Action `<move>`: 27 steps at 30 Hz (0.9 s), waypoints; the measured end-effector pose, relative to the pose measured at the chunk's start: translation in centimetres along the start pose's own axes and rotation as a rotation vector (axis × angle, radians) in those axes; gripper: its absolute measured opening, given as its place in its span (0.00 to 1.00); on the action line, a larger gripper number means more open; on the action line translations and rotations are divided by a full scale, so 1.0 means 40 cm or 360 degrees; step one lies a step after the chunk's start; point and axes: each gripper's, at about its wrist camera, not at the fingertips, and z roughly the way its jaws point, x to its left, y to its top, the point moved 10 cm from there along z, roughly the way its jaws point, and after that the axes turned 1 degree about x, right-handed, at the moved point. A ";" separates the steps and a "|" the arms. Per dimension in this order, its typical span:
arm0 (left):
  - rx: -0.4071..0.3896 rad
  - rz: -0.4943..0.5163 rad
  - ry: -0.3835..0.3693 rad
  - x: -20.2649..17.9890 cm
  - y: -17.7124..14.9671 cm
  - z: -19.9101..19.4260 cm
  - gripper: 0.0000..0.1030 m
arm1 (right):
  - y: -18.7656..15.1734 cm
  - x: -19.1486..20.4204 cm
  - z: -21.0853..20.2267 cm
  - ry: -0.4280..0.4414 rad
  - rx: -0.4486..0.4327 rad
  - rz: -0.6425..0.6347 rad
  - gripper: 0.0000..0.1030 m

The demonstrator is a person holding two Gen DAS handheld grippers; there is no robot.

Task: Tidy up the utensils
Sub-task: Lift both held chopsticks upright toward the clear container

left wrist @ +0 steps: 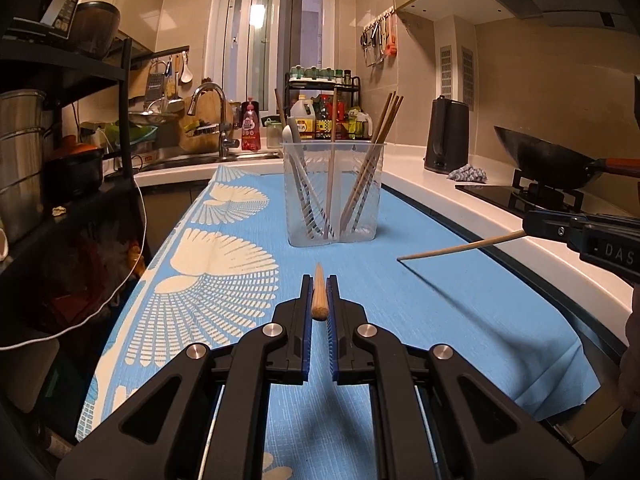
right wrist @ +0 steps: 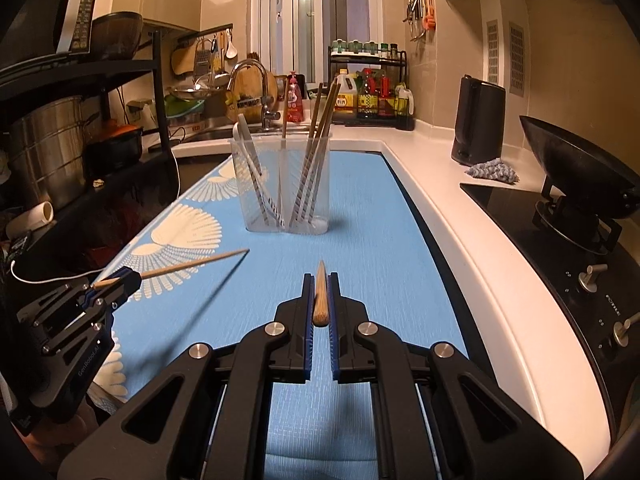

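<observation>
A clear plastic utensil holder (left wrist: pixel 334 192) (right wrist: pixel 282 188) stands on the blue patterned cloth (left wrist: pixel 460 312) (right wrist: pixel 372 248). It holds several wooden chopsticks (left wrist: pixel 372 160) and a white spoon (left wrist: pixel 290 136). My left gripper (left wrist: pixel 319 280) is shut on a wooden chopstick (left wrist: pixel 319 300) that points forward at the holder. From the right wrist view this left gripper (right wrist: pixel 134 276) is low on the left, its chopstick (right wrist: pixel 192 264) slanting up to the right. My right gripper (right wrist: pixel 321 280) (left wrist: pixel 526 230) is shut on another chopstick (right wrist: pixel 321 304) (left wrist: pixel 460 246). Both chopsticks hang above the cloth, short of the holder.
A white counter (right wrist: pixel 460 216) runs along the right with a black kettle (right wrist: pixel 478 120), a grey rag (right wrist: pixel 494 170) and a wok (right wrist: pixel 576 168) on the hob. A sink with a tap (left wrist: pixel 212 116) and a condiment rack (left wrist: pixel 324 116) lie behind the holder. A black shelf with pots (left wrist: pixel 24 152) stands left.
</observation>
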 end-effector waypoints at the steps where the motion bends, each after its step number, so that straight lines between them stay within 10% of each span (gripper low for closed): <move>1: -0.0006 0.0000 0.0000 0.001 0.008 -0.002 0.06 | 0.007 0.002 -0.001 0.0008 -0.0006 -0.0001 0.06; 27: -0.0022 -0.0178 -0.0232 0.056 0.409 0.104 0.06 | 0.393 0.066 0.036 0.0262 -0.0146 -0.0037 0.06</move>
